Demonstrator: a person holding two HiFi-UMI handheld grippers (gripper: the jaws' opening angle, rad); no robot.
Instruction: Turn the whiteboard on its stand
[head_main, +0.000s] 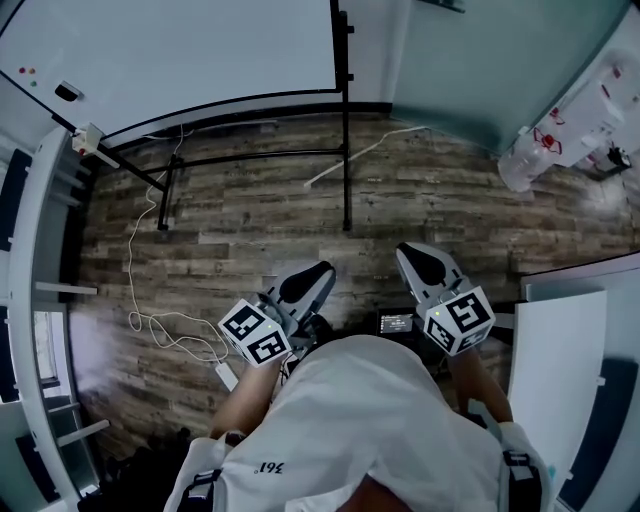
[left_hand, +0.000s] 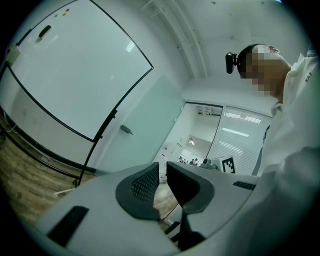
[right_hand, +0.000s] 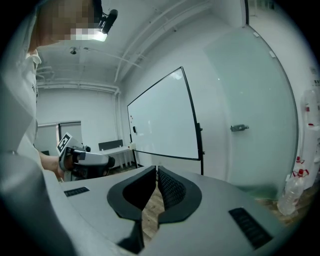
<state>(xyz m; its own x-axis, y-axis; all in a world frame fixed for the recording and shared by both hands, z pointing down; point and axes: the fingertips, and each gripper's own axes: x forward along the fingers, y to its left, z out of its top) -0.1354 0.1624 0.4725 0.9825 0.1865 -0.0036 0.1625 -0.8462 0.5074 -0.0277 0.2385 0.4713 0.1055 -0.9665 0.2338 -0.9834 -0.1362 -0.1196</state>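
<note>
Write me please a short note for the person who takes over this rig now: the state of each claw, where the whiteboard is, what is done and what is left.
Left claw: shut, nothing in it, held low in front of the person.
Right claw: shut, also empty.
Whiteboard: on its black stand by the wall, across the wooden floor, white face towards the person. Neither claw touches it.
Done: nothing visible; no grip on the board yet.
Left: walk up, take the frame edge, turn the board on the stand. Probably mind the white cable on the floor near the stand.
</note>
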